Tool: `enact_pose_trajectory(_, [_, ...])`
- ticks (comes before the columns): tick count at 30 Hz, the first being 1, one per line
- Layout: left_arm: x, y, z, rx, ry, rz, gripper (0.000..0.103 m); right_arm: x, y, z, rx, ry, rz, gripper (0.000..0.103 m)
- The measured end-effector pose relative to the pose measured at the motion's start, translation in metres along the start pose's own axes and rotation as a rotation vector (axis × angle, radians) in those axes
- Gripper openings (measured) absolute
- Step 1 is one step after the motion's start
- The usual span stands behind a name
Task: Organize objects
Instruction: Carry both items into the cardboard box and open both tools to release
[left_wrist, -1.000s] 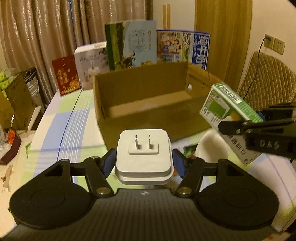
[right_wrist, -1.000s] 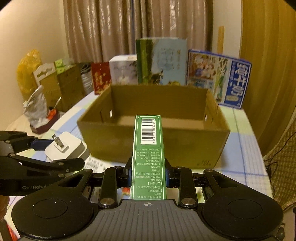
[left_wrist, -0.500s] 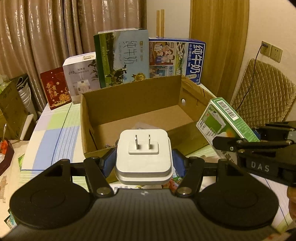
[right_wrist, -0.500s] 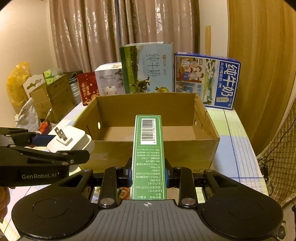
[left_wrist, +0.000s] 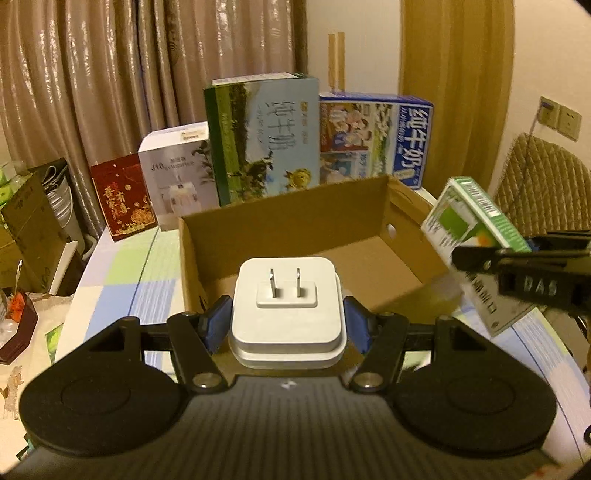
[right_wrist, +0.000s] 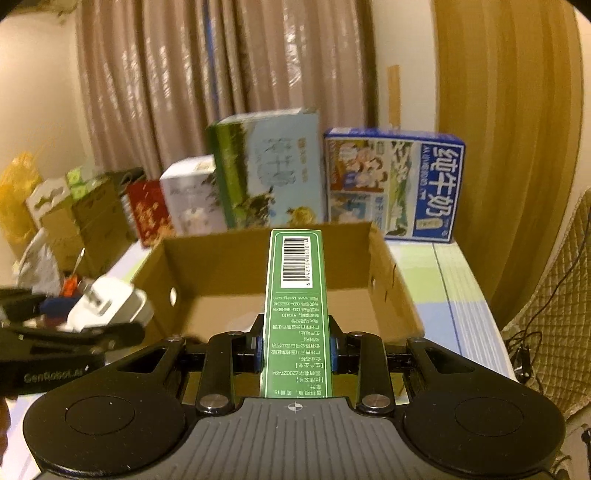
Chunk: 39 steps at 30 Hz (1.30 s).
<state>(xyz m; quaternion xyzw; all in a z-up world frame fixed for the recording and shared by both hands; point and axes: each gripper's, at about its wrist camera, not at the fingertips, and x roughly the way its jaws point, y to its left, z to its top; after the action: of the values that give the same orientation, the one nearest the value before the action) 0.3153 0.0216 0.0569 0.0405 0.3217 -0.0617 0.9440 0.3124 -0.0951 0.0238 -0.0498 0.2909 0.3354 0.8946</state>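
- The left claw (left_wrist: 288, 325) is spread about halfway and pinches a white plug adapter (left_wrist: 287, 314) between its blue pads (left_wrist: 218, 325), one pad pressed on each side.
- The adapter lies flat in the grip, its two metal prongs pointing up and away from the camera.
- In the left wrist view the adapter sits in front of the near wall of an open cardboard box (left_wrist: 295, 236), above the counter (left_wrist: 122, 288).
- The right claw (right_wrist: 295, 349) is nearly pressed together and pinches a narrow green carton (right_wrist: 295, 302) by its two broad faces, the barcode edge facing up.
- The carton's far end reaches out over the box's near wall in the right wrist view; the box (right_wrist: 229, 266) looks empty where its floor shows.
- From the left wrist view the green carton (left_wrist: 476, 240) is held off the counter, just beside the box's right wall, tilted.
- From the right wrist view the left claw (right_wrist: 74, 332) and the adapter (right_wrist: 110, 306) appear blurred just beside the box's left wall.
- Behind the box stand a green-and-blue milk carton case (left_wrist: 266, 140), a blue milk case (left_wrist: 373, 136), a white appliance box (left_wrist: 177, 173) and a red box (left_wrist: 123, 195), in front of curtains (left_wrist: 110, 74).
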Motion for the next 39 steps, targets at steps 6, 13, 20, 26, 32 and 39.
enact_pose_trajectory(6, [0.025, 0.012, 0.021, -0.029, -0.007, 0.012, 0.06, 0.025, -0.004, 0.025, 0.033, -0.03, -0.002, 0.027])
enact_pose_trajectory(13, [0.06, 0.018, 0.028, -0.032, 0.024, 0.027, 0.06, 0.066, -0.007, 0.032, 0.047, 0.006, -0.014, 0.027])
enact_pose_trajectory(20, [0.081, 0.022, 0.029, -0.048, 0.022, 0.022, 0.067, 0.087, -0.014, 0.029, 0.069, 0.027, -0.028, 0.027])
enact_pose_trajectory(26, [0.084, 0.029, 0.028, -0.062, 0.028, 0.049, 0.077, 0.091, -0.019, 0.027, 0.089, 0.039, -0.025, 0.027])
enact_pose_trajectory(32, [0.081, 0.032, 0.027, -0.059, 0.026, 0.051, 0.077, 0.089, -0.017, 0.027, 0.094, 0.036, -0.019, 0.027])
enact_pose_trajectory(39, [0.079, 0.029, 0.028, -0.055, 0.02, 0.041, 0.077, 0.091, -0.017, 0.028, 0.104, 0.024, -0.02, 0.028])
